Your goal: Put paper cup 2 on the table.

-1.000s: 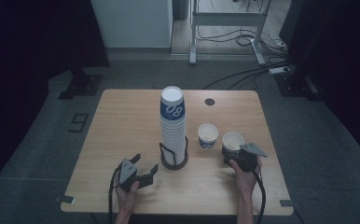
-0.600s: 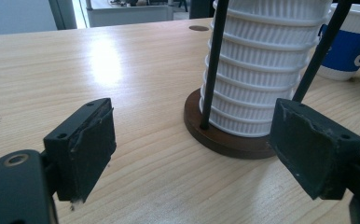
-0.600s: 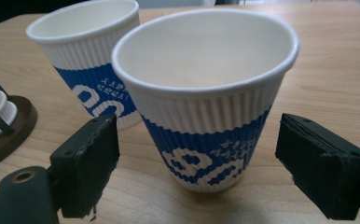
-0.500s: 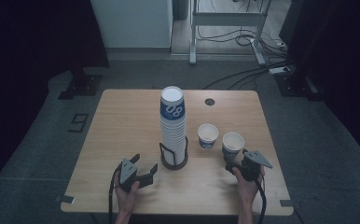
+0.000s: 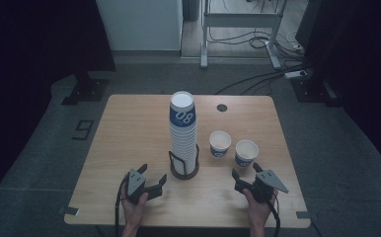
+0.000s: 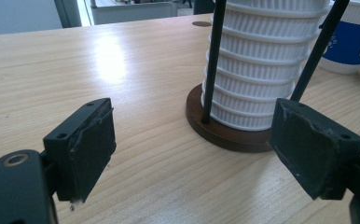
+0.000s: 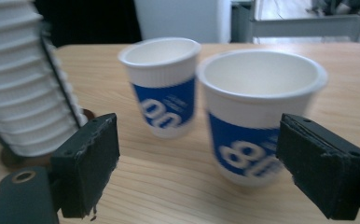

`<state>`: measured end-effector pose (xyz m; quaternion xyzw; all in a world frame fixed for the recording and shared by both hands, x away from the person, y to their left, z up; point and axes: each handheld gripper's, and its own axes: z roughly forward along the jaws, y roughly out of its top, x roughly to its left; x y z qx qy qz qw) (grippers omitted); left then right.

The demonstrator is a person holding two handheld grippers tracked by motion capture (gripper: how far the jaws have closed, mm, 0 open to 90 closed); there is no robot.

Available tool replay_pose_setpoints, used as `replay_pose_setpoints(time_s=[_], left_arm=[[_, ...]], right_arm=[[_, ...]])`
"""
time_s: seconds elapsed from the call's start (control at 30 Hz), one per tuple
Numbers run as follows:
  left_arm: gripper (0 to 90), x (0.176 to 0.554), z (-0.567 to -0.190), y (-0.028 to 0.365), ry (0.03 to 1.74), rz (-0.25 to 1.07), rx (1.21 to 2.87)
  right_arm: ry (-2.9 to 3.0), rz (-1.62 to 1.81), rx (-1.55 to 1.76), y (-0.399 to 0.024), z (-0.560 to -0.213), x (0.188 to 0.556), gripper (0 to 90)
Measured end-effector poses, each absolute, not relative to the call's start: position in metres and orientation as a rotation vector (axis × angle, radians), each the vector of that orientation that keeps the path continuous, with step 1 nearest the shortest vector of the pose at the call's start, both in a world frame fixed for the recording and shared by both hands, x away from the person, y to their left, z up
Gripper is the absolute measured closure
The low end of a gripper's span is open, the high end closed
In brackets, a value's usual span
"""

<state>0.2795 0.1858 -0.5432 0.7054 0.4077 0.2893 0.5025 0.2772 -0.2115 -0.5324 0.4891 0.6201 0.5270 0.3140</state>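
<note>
Tongs (image 5: 246, 173) above wooden table (image 5: 129, 128)

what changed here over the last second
The right gripper has let go of the right-hand cup and drawn back toward the person's table edge; its jaws now stand open, clear of the cup. The cup stands upright where it was set. The left gripper, the other cup and the cup stack stayed as they were.

A light wooden surface (image 5: 129, 128) sits mid-frame in the high view. At its centre a round dark holder (image 5: 184, 170) carries a tall stack of cups (image 5: 182, 129). Right of it, two single paper cups (image 5: 220, 143) (image 5: 246, 152) stand just beside each other. A small dark hole (image 5: 221, 107) lies toward the upper right.
</note>
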Motion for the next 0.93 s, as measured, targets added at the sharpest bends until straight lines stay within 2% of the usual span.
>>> replay_pose_setpoints(time_s=[0.43,0.93], left_arm=[[14.3,0.273,-0.544,0.190,0.997,0.728,1.634],[14.3,0.272,-0.545,0.190,0.977,0.731,1.634]], right_arm=[[1.675,1.504,1.131,-0.164,-0.529,0.270,12.9],[1.724,1.546,1.088,-0.140,-0.547,0.277,12.8]])
